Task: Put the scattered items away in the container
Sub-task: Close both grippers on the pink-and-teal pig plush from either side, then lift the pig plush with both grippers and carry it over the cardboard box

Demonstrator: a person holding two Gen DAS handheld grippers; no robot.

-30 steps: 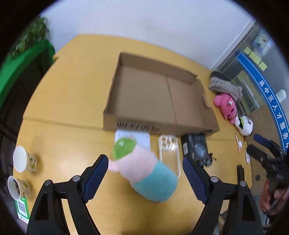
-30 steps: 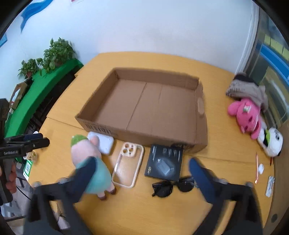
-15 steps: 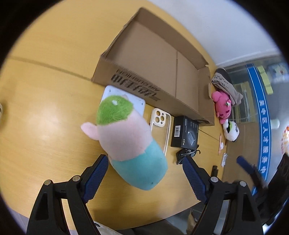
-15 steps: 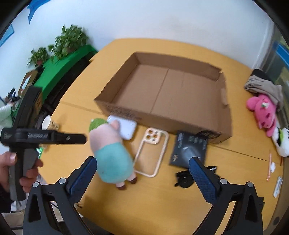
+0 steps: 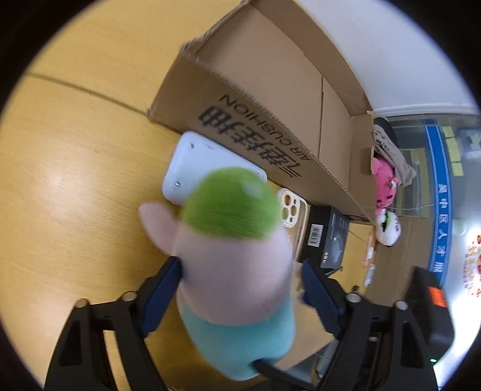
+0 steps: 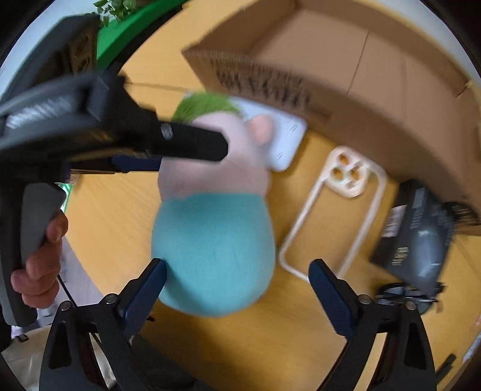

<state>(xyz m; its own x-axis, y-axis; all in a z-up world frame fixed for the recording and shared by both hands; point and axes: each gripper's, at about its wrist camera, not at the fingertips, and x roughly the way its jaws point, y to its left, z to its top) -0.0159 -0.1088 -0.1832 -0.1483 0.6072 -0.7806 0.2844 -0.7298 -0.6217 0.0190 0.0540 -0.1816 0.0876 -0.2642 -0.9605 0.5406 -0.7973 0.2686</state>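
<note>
A plush pig point(image 5: 237, 270) with a green cap, pink head and teal body stands on the yellow table in front of the open cardboard box point(image 5: 270, 90). My left gripper point(image 5: 240, 285) is open, its fingers on either side of the pig's pink head. My right gripper point(image 6: 237, 282) is open around the pig's teal body point(image 6: 213, 252). In the right wrist view the left gripper point(image 6: 168, 144) reaches across the pig from the left. A white flat device point(image 5: 192, 162), a cream phone case point(image 6: 336, 207) and a black box point(image 6: 418, 234) lie by the cardboard box.
Black sunglasses point(image 6: 405, 296) lie near the right gripper's right finger. A pink plush point(image 5: 384, 183) and a white plush point(image 5: 387, 228) lie past the box's right end. A green bench with plants point(image 6: 120, 27) stands beyond the table's left side.
Both grippers have moved down and in toward the plush pig, which now sits between the fingers of each. The pig stands where it was.
</note>
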